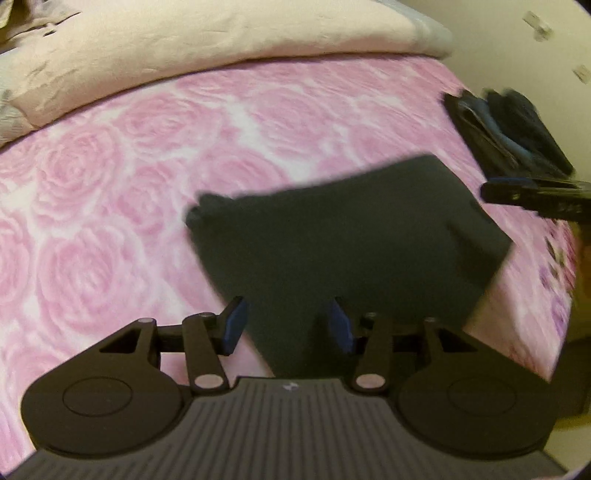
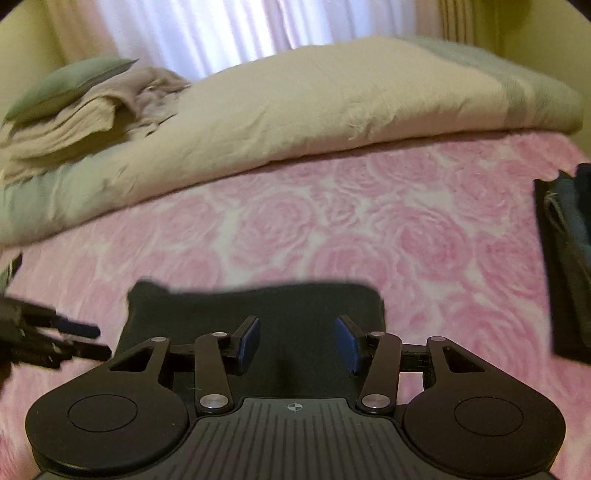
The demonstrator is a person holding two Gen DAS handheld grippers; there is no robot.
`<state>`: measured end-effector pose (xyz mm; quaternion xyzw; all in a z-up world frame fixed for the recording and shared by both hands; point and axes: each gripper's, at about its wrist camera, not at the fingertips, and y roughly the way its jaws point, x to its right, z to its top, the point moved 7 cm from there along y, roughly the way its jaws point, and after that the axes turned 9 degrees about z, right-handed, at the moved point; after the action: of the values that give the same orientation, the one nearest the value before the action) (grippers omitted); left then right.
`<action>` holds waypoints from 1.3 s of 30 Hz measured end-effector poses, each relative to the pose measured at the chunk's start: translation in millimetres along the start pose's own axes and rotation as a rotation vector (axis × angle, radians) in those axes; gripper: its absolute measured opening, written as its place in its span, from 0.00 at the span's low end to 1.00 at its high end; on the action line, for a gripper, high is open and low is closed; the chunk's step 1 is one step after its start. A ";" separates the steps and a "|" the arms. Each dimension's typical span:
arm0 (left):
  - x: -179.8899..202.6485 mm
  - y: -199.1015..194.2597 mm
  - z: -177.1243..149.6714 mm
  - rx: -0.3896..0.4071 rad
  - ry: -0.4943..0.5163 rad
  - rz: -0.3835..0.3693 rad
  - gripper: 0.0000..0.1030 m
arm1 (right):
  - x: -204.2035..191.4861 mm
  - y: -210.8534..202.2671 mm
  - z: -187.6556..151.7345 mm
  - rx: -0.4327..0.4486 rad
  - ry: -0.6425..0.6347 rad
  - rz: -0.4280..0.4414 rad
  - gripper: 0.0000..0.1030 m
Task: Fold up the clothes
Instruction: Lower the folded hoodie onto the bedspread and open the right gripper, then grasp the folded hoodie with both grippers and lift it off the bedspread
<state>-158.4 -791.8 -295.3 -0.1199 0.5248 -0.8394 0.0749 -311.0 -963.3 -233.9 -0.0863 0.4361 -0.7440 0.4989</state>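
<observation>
- A dark folded garment [image 1: 343,236] lies flat on the bed's pink rose-patterned blanket [image 1: 110,206], near the blanket's front edge; its outline is roughly rectangular, with a small bunched corner at its far left
- The left hand-held gripper [image 1: 288,325] hangs over the near edge of that garment with its jaws spread wide; the blue pads [image 1: 234,325] grip nothing
- The right hand-held gripper [image 2: 297,345] hovers over the same garment [image 2: 258,310] from its own side, jaws likewise parted, nothing between them
- In the left wrist view the right hand-held gripper [image 1: 532,194] shows at the right edge, just beyond the garment's far corner; whether it touches the cloth cannot be told through the blur
- In the right wrist view the left hand-held gripper [image 2: 74,339] enters from the left edge, close to the garment's left side
- A pile of dark and blue folded clothes [image 1: 509,129] sits on the blanket to the right, apart from the garment
- A beige duvet [image 2: 295,107] lies folded across the far side of the bed, with crumpled beige cloth [image 2: 110,107] and a grey-green pillow [image 2: 66,81] at its left end
- White curtains [image 2: 240,29] hang behind the bed
</observation>
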 end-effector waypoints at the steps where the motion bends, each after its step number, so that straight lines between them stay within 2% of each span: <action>1: 7.1 -2.1 -8.0 -0.003 0.015 -0.011 0.47 | -1.2 -1.8 -9.8 -0.009 0.006 -0.011 0.48; 5: 28.5 17.9 -32.5 -0.046 0.106 -0.006 0.47 | 16.6 17.1 -58.9 -0.145 0.125 -0.056 0.48; 11: 34.2 -9.0 -46.1 0.010 0.215 0.062 0.48 | -5.8 -11.2 -43.5 -0.090 0.076 -0.092 0.49; 12: 33.6 -17.4 -49.4 0.021 0.242 0.087 0.49 | -11.6 -16.6 -44.5 -0.094 0.052 -0.104 0.63; 14: 32.9 -34.6 -56.0 0.045 0.302 0.134 0.53 | -23.4 -27.2 -46.9 -0.104 0.004 -0.128 0.79; 15: 33.0 -43.0 -59.0 0.059 0.338 0.154 0.56 | -31.6 -33.3 -49.2 -0.107 -0.022 -0.136 0.79; 19: 36.7 -69.5 -74.4 0.095 0.508 0.237 0.59 | -72.7 -55.7 -66.7 -0.153 -0.122 -0.159 0.79; 22: 40.5 -84.4 -82.4 0.094 0.575 0.262 0.60 | -100.8 -68.1 -81.9 -0.183 -0.191 -0.164 0.79; 30: 52.0 -112.6 -94.0 0.063 0.620 0.260 0.61 | -130.2 -88.6 -98.0 -0.201 -0.161 -0.164 0.79; 39: 74.3 -118.1 -85.5 0.046 0.586 0.265 0.63 | -112.6 -101.1 -84.4 -0.200 -0.171 -0.172 0.79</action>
<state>-253.6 -685.0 -216.0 0.1980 0.5161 -0.8327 0.0320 -371.1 -811.4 -176.1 -0.2355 0.4550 -0.7267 0.4577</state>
